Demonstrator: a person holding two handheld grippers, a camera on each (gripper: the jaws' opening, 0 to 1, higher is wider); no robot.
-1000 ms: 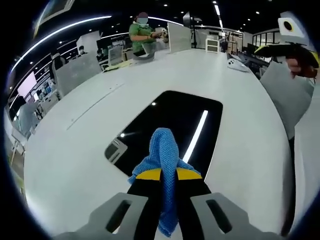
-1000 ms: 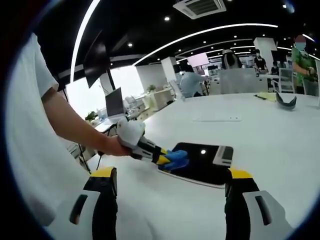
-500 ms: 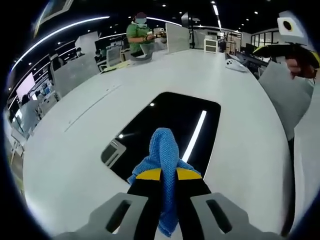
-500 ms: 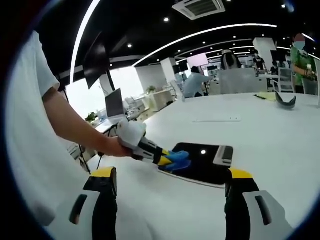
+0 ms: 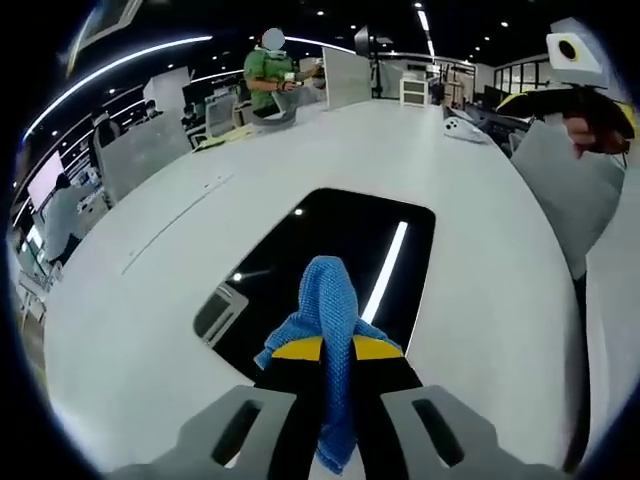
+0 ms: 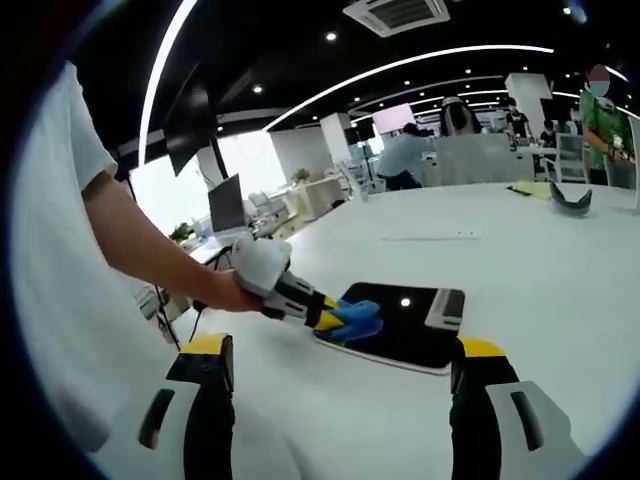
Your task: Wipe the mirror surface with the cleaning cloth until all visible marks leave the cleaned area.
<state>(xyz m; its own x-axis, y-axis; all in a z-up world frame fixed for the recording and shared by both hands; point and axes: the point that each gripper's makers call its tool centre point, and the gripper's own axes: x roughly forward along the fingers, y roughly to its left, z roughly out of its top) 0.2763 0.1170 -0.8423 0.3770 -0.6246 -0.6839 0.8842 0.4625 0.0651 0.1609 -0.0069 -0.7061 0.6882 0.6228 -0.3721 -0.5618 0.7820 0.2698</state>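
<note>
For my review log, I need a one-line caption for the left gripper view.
Left gripper holds a blue cloth on the near edge of a dark mirror lying on a white table.

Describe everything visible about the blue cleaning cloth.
The cleaning cloth is bright blue with a woven, knobbly texture like microfibre. It is bunched into a fold and pinched between the shut jaws of the left tongs, its rounded end poking forward and a tail hanging below. Its front end lies over the near edge of the dark mirror on the white table.
</note>
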